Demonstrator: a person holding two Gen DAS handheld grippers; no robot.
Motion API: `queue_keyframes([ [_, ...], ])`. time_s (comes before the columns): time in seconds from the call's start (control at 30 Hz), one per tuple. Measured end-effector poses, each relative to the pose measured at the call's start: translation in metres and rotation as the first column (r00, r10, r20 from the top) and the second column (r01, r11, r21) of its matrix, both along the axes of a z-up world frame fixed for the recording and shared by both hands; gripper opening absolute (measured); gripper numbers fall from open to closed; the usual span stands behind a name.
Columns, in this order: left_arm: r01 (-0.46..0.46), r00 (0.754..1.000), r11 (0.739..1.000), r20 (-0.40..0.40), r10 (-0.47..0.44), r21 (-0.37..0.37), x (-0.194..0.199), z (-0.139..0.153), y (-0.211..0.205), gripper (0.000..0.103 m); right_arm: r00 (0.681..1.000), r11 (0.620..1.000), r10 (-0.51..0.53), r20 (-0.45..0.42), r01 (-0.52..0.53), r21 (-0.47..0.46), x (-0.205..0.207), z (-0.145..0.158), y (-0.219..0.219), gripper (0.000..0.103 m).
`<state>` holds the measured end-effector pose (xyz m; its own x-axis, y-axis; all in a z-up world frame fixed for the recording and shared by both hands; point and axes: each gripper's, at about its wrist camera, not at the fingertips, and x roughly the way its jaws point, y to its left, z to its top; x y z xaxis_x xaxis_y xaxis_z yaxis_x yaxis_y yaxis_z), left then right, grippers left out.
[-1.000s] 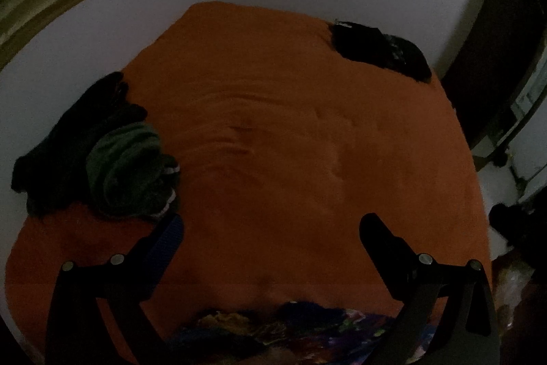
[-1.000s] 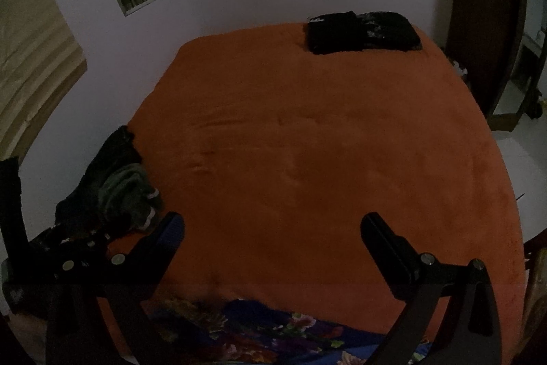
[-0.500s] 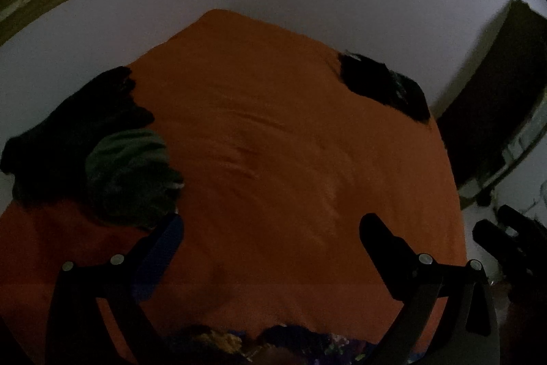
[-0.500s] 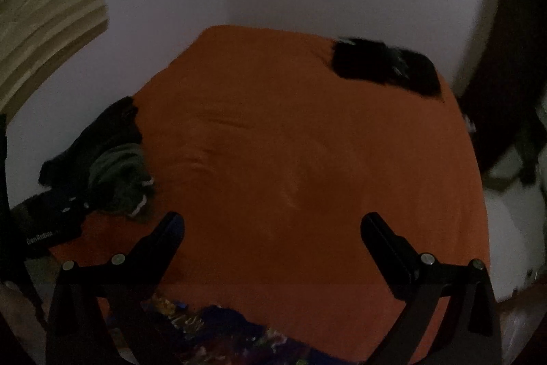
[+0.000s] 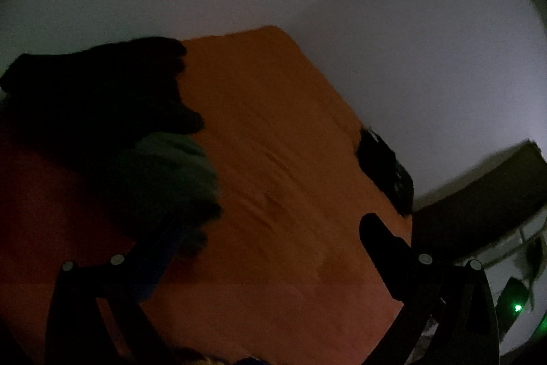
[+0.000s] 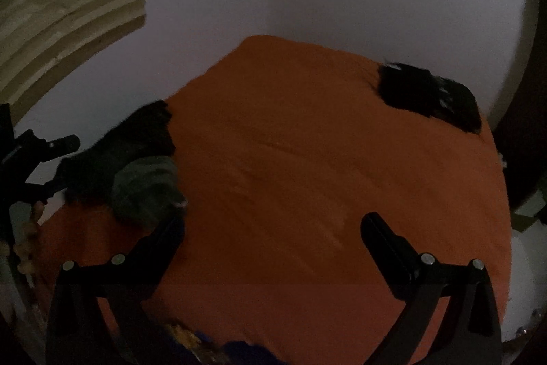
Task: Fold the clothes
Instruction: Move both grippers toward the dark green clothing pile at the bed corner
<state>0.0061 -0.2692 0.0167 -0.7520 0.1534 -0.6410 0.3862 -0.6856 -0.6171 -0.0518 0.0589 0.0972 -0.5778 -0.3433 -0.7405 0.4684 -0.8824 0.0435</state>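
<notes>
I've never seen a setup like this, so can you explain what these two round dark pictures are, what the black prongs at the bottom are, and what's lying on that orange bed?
A person holds a two-finger gripper in each hand, and each carries a wide-angle camera looking forward along its fingers, hence the round pictures. The black prongs are the fingers. One picture comes from the left gripper, the other from the right gripper. Both are open and hold nothing.

They look over a bed with an orange cover. At its left edge lies a loose heap of dark clothes with a crumpled grey-green garment at its front. In the far right corner sits a neater dark stack, apparently already folded. The left camera is tilted and close to the heap. The room is dim, so finer detail is lost.
</notes>
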Motion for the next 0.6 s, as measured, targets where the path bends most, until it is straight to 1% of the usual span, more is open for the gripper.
queue_keyframes([
  [0.03, -0.018, 1.0, 1.0, 0.004, 0.018, 0.004, 0.002, 0.0, -0.011, 0.102, 1.0, 1.0, 0.008, -0.005, -0.008, -0.007, -0.001, -0.001, -0.007, 0.103],
  [0.07, -0.042, 0.999, 0.999, 0.007, 0.042, 0.002, 0.006, 0.0, -0.022, 0.1, 1.0, 1.0, 0.016, -0.009, -0.016, -0.015, -0.003, -0.001, -0.014, 0.103],
  [0.17, -0.12, 0.992, 0.992, 0.036, 0.121, -0.03, 0.02, -0.002, -0.045, 0.098, 0.999, 0.997, 0.043, 0.027, -0.042, -0.059, -0.004, -0.009, -0.035, 0.103],
  [0.2, -0.133, 0.99, 0.991, 0.047, 0.135, -0.026, 0.024, -0.004, -0.05, 0.098, 0.998, 0.996, 0.047, 0.042, -0.044, -0.072, -0.007, -0.013, -0.042, 0.103],
  [0.23, -0.134, 0.989, 0.991, 0.059, 0.135, -0.012, 0.025, -0.008, -0.056, 0.096, 0.997, 0.995, 0.05, 0.057, -0.045, -0.084, -0.01, -0.018, -0.049, 0.103],
  [0.3, -0.121, 0.99, 0.993, 0.073, 0.12, 0.008, 0.028, -0.016, -0.069, 0.087, 0.995, 0.992, 0.056, 0.079, -0.047, -0.115, -0.013, -0.026, -0.059, 0.103],
  [0.37, -0.127, 0.986, 0.991, 0.108, 0.129, -0.032, 0.029, -0.026, -0.077, 0.08, 0.991, 0.987, 0.077, 0.105, -0.061, -0.151, -0.018, -0.037, -0.072, 0.103],
  [0.43, -0.109, 0.984, 0.993, 0.138, 0.115, -0.048, 0.024, -0.038, -0.077, 0.08, 0.987, 0.983, 0.098, 0.126, -0.076, -0.166, -0.021, -0.05, -0.084, 0.103],
  [0.53, -0.085, 0.972, 0.996, 0.216, 0.088, -0.022, 0.024, -0.067, -0.087, 0.08, 0.994, 0.991, 0.069, 0.086, -0.058, -0.117, -0.022, -0.072, -0.103, 0.103],
  [0.6, -0.081, 0.961, 0.997, 0.265, 0.078, 0.0, 0.026, -0.087, -0.094, 0.08, 0.988, 0.985, 0.117, 0.098, -0.103, -0.136, -0.026, -0.093, -0.118, 0.103],
])
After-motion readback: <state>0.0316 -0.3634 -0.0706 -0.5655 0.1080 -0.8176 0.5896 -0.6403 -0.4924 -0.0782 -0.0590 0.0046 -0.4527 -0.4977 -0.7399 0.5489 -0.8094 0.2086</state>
